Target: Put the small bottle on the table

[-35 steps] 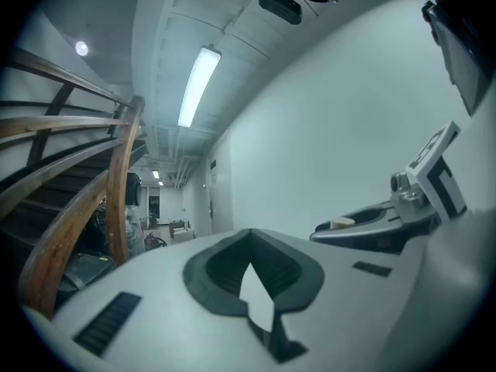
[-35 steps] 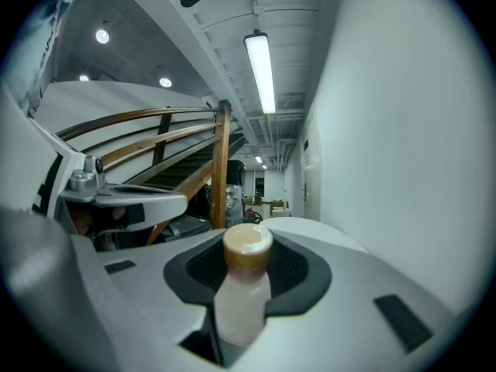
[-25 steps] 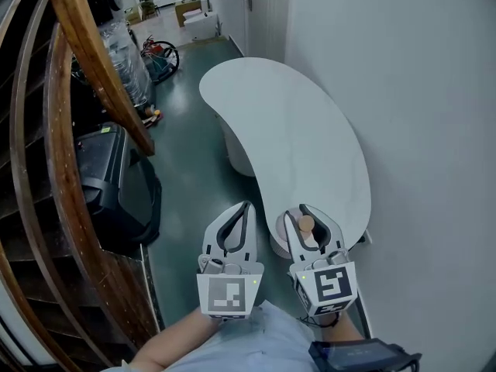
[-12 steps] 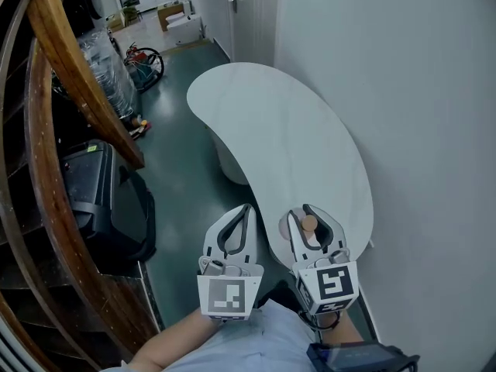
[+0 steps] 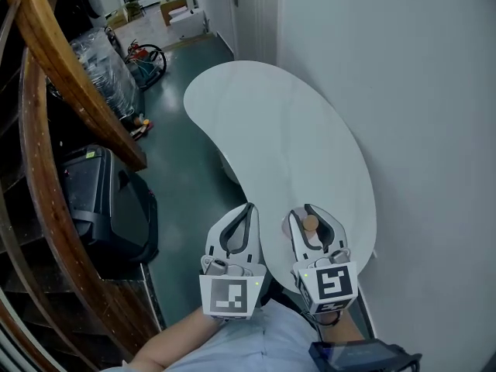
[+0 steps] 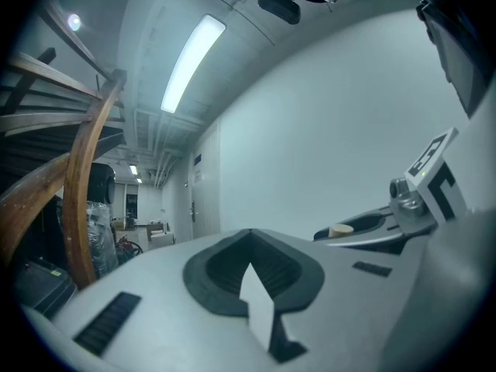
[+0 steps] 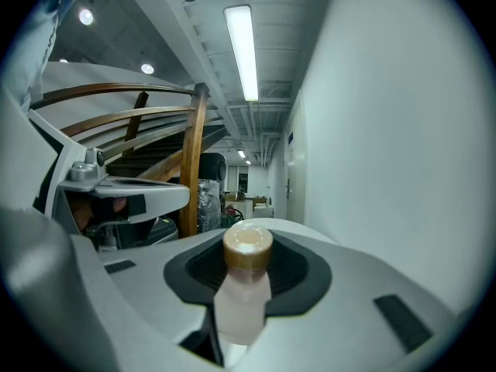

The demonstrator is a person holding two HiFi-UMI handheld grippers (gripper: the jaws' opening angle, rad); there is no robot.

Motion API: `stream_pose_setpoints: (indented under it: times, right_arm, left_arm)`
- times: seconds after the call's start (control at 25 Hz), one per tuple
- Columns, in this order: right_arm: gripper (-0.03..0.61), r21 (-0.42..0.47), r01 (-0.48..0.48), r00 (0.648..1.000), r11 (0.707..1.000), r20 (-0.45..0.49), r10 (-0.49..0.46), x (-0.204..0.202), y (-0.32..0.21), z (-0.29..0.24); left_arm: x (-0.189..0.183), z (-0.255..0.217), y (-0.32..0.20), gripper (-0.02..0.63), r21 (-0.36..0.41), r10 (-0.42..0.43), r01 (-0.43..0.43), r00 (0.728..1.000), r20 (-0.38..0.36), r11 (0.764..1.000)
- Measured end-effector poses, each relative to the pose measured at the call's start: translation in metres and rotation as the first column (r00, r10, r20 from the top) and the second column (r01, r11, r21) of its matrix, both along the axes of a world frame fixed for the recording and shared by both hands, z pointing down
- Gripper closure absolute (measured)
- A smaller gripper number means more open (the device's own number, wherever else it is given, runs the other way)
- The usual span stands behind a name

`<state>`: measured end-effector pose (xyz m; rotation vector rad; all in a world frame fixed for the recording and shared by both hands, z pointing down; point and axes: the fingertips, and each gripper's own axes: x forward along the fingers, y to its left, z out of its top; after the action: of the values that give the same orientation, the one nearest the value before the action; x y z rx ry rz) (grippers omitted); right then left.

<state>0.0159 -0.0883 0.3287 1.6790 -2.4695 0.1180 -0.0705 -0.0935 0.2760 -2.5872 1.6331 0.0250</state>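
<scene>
The right gripper [image 5: 313, 212] has its jaws partly closed on a small bottle of pale, half-clear plastic with a round brown cap [image 7: 242, 293]. The pads press on the bottle's body from both sides, and the bottle stands upright with its cap toward the jaw tips. The left gripper [image 5: 246, 208] is just beside it, at about the same height. Its jaws are brought together at the tips and there is nothing between them.

In the head view the held bottle is over the near, narrow end of a white, smooth table top with a curved bean shape [image 5: 287, 130]. I cannot tell if the bottle's base touches the top. The rest of the table top is bare and runs away from the person along a plain white wall [image 5: 418, 91], with its long right edge close to this wall.

Left of the table is a dark grey-green floor [image 5: 186, 161]. Further left, a curved brown wooden stair handrail [image 5: 74, 72] crosses the picture, with a black box-like case [image 5: 101, 200] on the floor below it. Behind these stands something wrapped in clear plastic film [image 5: 108, 64]. At the far end of the room there are cardboard boxes [image 5: 174, 10] and a light door [image 5: 252, 6]. A long white ceiling lamp [image 7: 242, 49] is lit overhead. The person's light blue sleeve [image 5: 256, 346] shows behind the grippers.
</scene>
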Motion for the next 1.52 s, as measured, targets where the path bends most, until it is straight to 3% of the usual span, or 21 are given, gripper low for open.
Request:
stream_pose_setpoints:
  times: [0.44, 0.6, 0.72, 0.88, 0.92, 0.96, 1.04, 1.08, 1.12, 1.24, 1.32, 1.36, 1.44, 1.48, 1.52]
  right_arm:
    - [0.469, 0.018, 0.064, 0.998, 0.998, 0.01, -0.064, 0.026, -0.039, -0.009]
    - [0.469, 0.016, 0.077, 0.997, 0.997, 0.017, -0.077, 0.032, -0.049, -0.008]
    - [0.469, 0.003, 0.075, 0.997, 0.997, 0.02, -0.075, 0.036, -0.057, -0.001]
    - [0.469, -0.026, 0.059, 0.998, 0.998, 0.019, -0.059, 0.043, -0.065, 0.013]
    - [0.469, -0.034, 0.052, 0.999, 0.998, 0.017, -0.051, 0.046, -0.068, 0.017]
    - [0.469, -0.042, 0.045, 0.999, 0.998, 0.015, -0.044, 0.048, -0.071, 0.021]
    - [0.469, -0.06, 0.035, 0.999, 0.998, 0.007, -0.034, 0.049, -0.077, 0.028]
    - [0.469, -0.068, 0.032, 1.0, 0.997, 0.003, -0.031, 0.05, -0.078, 0.031]
    - [0.469, -0.077, 0.029, 1.0, 0.997, 0.0, -0.029, 0.05, -0.079, 0.035]
    - [0.469, -0.097, 0.026, 1.0, 0.995, -0.003, -0.026, 0.051, -0.084, 0.045]
    - [0.469, -0.113, 0.022, 1.0, 0.993, -0.005, -0.023, 0.051, -0.087, 0.053]
    - [0.469, -0.123, 0.02, 1.0, 0.992, -0.004, -0.021, 0.052, -0.088, 0.057]
    - [0.469, -0.142, 0.016, 1.0, 0.99, -0.004, -0.016, 0.054, -0.088, 0.065]
    - [0.469, -0.151, 0.014, 1.0, 0.988, -0.003, -0.014, 0.054, -0.089, 0.068]
    - [0.469, -0.16, 0.012, 1.0, 0.987, -0.002, -0.013, 0.054, -0.089, 0.071]
  left_arm:
    - [0.028, -0.009, -0.028, 0.615, 0.01, -0.065, 0.065, 0.998, 0.014, 0.998]
    - [0.036, -0.016, -0.036, 0.615, 0.082, -0.058, 0.047, 0.99, 0.133, 0.996]
    - [0.035, -0.004, -0.044, 0.615, -0.001, -0.088, 0.088, 0.995, 0.039, 0.996]
    - [0.04, 0.007, -0.053, 0.615, -0.032, -0.081, 0.082, 0.996, 0.036, 0.996]
    - [0.042, 0.008, -0.056, 0.615, -0.02, -0.067, 0.068, 0.996, 0.063, 0.997]
    - [0.045, 0.007, -0.06, 0.615, 0.013, -0.039, 0.038, 0.99, 0.137, 0.999]
    - [0.05, 0.004, -0.066, 0.615, 0.081, 0.015, -0.042, 0.949, 0.314, 0.996]
    - [0.051, 0.006, -0.069, 0.615, 0.085, 0.026, -0.059, 0.938, 0.346, 0.995]
    - [0.051, 0.01, -0.071, 0.615, 0.071, 0.031, -0.059, 0.938, 0.344, 0.996]
    - [0.05, 0.026, -0.078, 0.615, -0.016, 0.02, -0.017, 0.97, 0.243, 1.0]
    - [0.053, 0.031, -0.084, 0.615, -0.013, 0.051, -0.05, 0.951, 0.303, 0.999]
    - [0.055, 0.035, -0.086, 0.615, -0.029, 0.054, -0.047, 0.955, 0.292, 0.998]
    - [0.054, 0.045, -0.088, 0.615, -0.106, 0.014, 0.002, 0.988, 0.151, 0.994]
    - [0.055, 0.049, -0.089, 0.615, -0.12, 0.019, -0.001, 0.989, 0.148, 0.993]
    - [0.058, 0.05, -0.09, 0.615, -0.105, 0.056, -0.033, 0.973, 0.224, 0.994]
